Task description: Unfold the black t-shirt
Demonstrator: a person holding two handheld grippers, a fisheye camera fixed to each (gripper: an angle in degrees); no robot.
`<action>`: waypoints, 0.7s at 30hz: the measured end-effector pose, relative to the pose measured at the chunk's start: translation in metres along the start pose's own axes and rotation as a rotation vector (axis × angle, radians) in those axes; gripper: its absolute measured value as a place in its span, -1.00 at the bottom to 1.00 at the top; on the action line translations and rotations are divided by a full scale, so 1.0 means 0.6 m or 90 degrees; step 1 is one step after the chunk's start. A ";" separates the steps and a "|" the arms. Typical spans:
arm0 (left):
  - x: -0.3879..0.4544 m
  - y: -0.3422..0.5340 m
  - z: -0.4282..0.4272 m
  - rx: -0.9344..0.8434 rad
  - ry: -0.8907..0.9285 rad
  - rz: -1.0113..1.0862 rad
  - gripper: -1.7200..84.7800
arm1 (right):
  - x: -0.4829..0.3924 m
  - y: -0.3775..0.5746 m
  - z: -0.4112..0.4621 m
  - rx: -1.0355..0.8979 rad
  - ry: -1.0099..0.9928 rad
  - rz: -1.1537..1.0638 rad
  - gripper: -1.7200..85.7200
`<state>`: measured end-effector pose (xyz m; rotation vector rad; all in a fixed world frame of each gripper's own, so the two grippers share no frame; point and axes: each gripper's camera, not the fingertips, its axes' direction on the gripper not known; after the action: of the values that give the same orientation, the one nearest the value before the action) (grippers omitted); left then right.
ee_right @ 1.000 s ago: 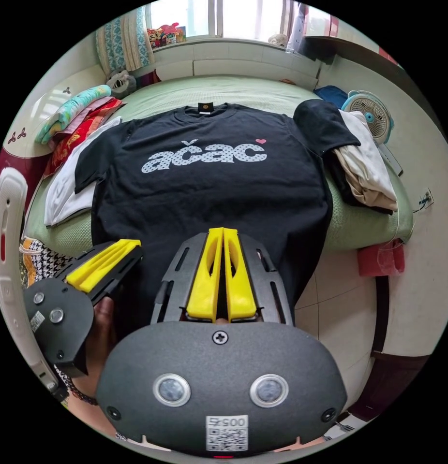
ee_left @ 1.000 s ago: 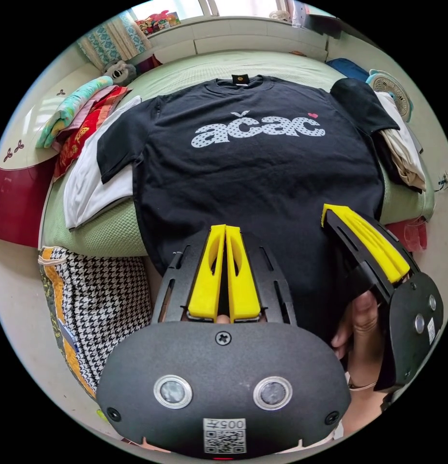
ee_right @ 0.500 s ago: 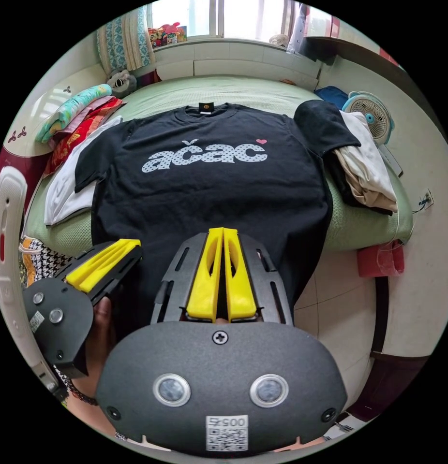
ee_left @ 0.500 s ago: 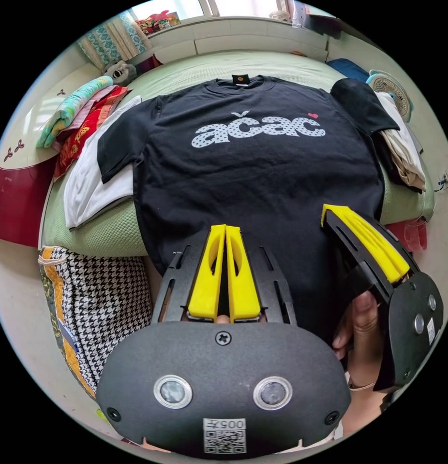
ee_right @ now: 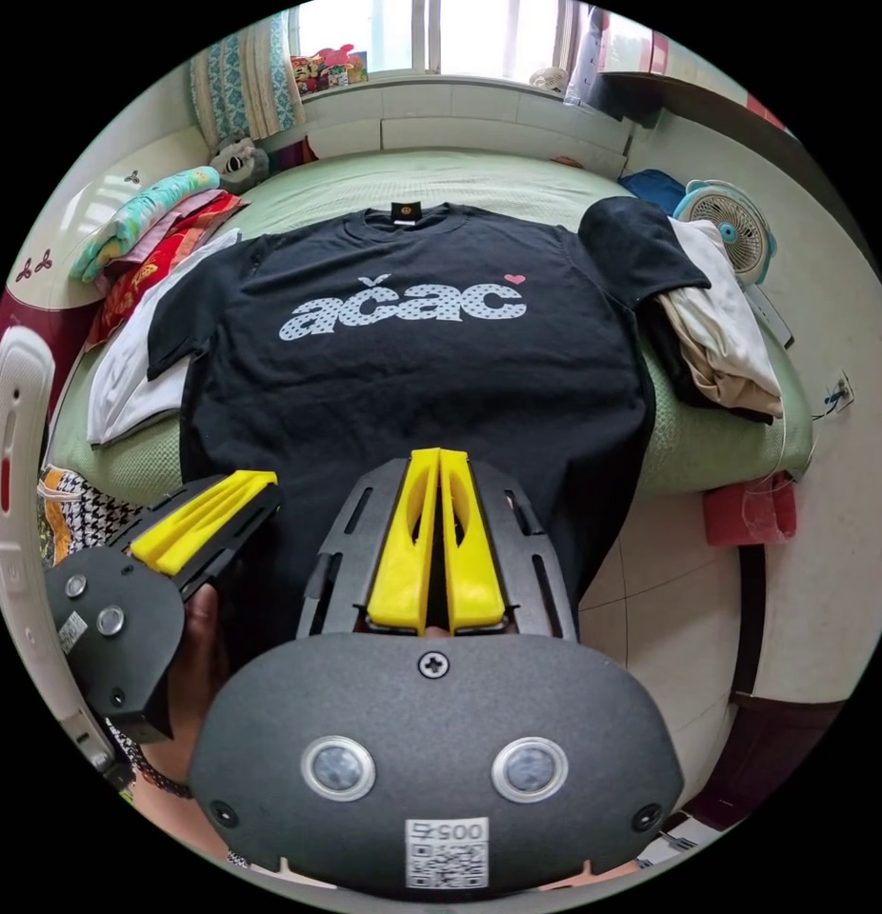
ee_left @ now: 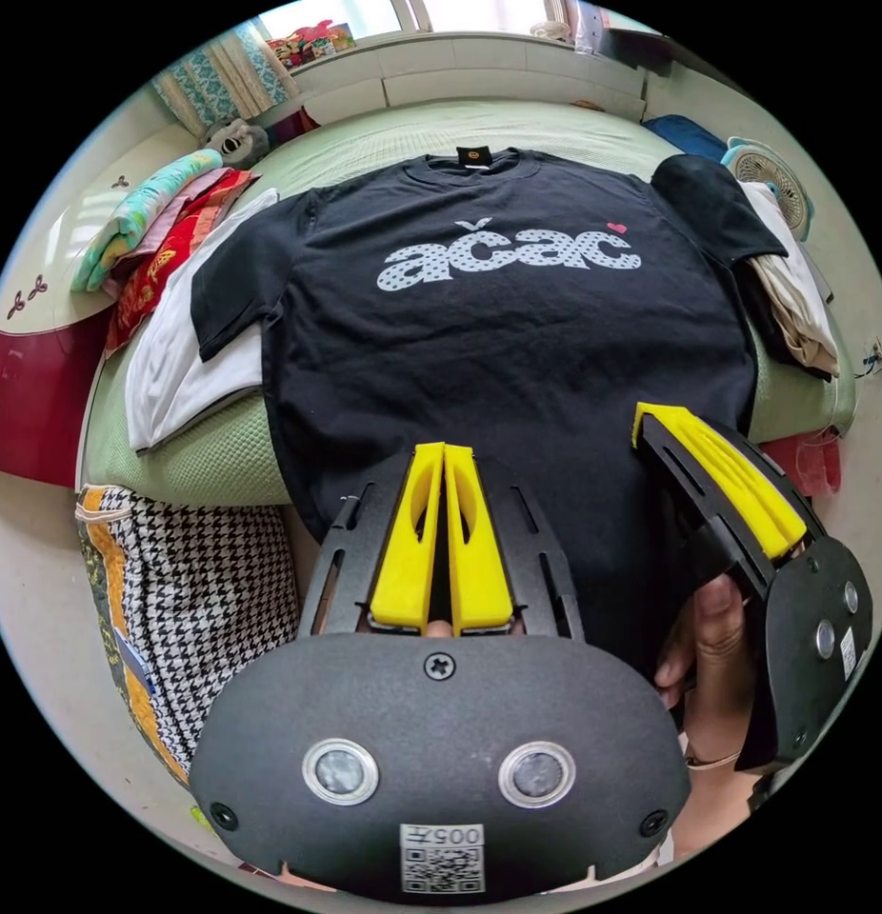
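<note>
Black t-shirt (ee_left: 498,324): one, flat, frame centre.
Left gripper (ee_left: 443,452): jaws pressed together.
Right gripper (ee_right: 438,457): jaws pressed together.
Fan (ee_right: 731,228): one, upper right.

black t-shirt (ee_left: 498,352) lies spread flat, print up, its hem hanging over the bed's edge.
</note>
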<state>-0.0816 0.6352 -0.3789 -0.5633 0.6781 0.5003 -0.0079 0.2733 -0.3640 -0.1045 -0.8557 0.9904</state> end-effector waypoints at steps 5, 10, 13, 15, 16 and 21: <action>0.005 0.000 0.001 0.001 -0.009 0.003 -0.96 | -0.002 0.003 -0.001 0.000 0.002 -0.001 -0.98; 0.007 0.000 0.002 0.001 -0.007 0.001 -0.96 | -0.001 0.005 -0.002 0.001 0.002 0.000 -0.98; 0.007 0.000 0.002 0.001 -0.004 0.000 -0.96 | -0.001 0.006 -0.002 0.001 0.002 0.000 -0.98; 0.008 -0.001 0.003 0.000 -0.005 0.001 -0.96 | -0.002 0.006 -0.002 0.000 0.003 -0.001 -0.98; 0.009 -0.002 0.003 0.000 -0.006 0.001 -0.96 | -0.002 0.006 -0.002 0.000 0.004 -0.001 -0.98; 0.014 -0.002 0.004 0.000 -0.015 0.004 -0.96 | -0.002 0.007 -0.002 0.000 0.005 -0.002 -0.98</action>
<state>-0.0742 0.6375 -0.3828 -0.5554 0.6583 0.5126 -0.0104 0.2751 -0.3673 -0.1068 -0.8481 0.9861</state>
